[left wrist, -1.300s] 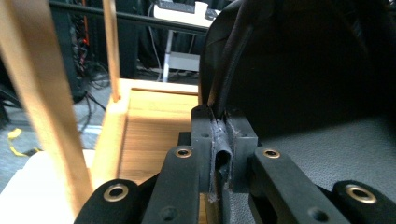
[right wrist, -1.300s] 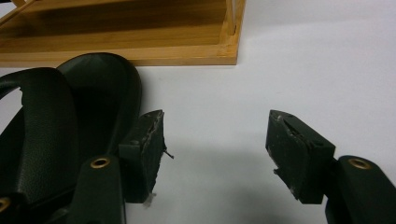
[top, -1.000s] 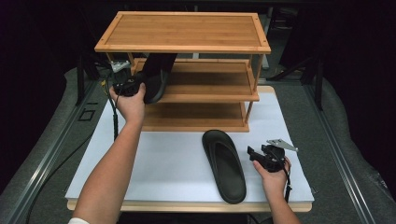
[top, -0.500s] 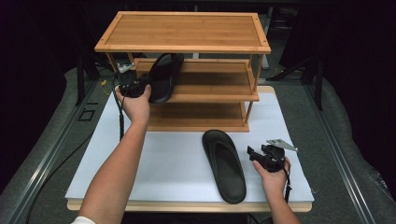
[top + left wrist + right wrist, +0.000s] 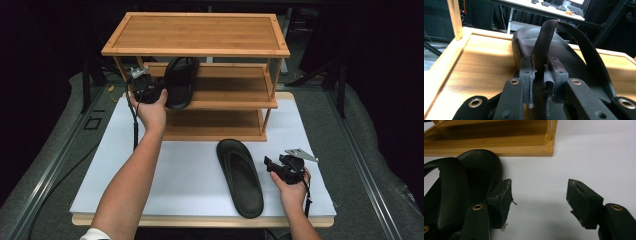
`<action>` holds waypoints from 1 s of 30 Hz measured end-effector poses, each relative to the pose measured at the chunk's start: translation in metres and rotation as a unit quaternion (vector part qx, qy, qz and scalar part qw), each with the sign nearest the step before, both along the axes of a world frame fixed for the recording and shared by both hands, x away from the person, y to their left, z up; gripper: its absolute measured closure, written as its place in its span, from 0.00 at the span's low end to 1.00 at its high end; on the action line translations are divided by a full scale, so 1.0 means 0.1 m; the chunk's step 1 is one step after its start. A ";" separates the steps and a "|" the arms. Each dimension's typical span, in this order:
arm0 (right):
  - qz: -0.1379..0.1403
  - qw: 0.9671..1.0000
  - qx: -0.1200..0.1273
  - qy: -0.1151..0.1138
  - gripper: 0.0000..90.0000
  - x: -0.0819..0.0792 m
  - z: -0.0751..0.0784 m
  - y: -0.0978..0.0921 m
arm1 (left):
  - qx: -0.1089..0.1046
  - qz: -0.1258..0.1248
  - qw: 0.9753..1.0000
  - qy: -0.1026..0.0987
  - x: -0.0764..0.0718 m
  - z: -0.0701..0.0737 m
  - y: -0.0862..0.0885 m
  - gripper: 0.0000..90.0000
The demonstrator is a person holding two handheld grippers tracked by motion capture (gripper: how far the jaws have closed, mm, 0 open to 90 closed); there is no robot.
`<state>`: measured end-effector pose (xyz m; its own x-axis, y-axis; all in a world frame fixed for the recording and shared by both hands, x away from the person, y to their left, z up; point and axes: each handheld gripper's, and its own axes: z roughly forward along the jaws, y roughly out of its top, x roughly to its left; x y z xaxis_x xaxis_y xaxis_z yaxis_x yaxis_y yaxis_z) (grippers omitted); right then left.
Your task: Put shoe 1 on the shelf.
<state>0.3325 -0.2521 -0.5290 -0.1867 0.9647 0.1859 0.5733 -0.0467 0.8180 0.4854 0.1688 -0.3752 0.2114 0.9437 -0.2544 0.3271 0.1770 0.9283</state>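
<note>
— What is the left gripper (image 5: 150,91) holding?

— A black rubber slide sandal with a broad strap (image 5: 180,80). In the left gripper view its jaws are pressed together on the arched strap (image 5: 544,47), pinching it between the two pads. The footbed is smooth and matte, and the strap curves up and over from one side of the sole to the other.

— Where is that sandal?

— On the middle shelf of the three-tier bamboo shoe rack (image 5: 200,35), toward its left end. One end hangs a little over the shelf's front edge, the other reaches back under the top tier.

— So which way does it run?

— Its long axis goes roughly front to back across the shelf, leaning slightly to the right at the far end. From the pictures I cannot tell toe from heel.

— And the other one?

— The matching black sandal (image 5: 241,176) lies flat on the white table cover (image 5: 190,165) in front of the rack, sole down, its length running from the rack toward the person. The right gripper (image 5: 275,165) sits just beside it on the right, jaws spread wide and holding nothing
</note>
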 end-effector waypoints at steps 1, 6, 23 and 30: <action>0.003 1.000 0.001 -0.001 0.41 0.00 0.00 0.00 | 0.001 -0.003 1.000 -0.001 0.01 0.00 -0.01 0.84; 0.003 1.000 -0.001 -0.003 0.41 0.00 0.01 0.01 | -0.009 -0.009 1.000 -0.008 0.02 -0.03 -0.01 0.83; 0.011 1.000 -0.015 -0.020 0.41 -0.04 0.04 0.04 | -0.017 -0.046 0.998 -0.046 -0.27 0.03 0.15 0.71; 0.019 0.998 -0.044 -0.031 0.41 -0.09 0.08 0.10 | -0.002 -0.070 0.996 -0.047 -0.50 -0.06 0.22 0.70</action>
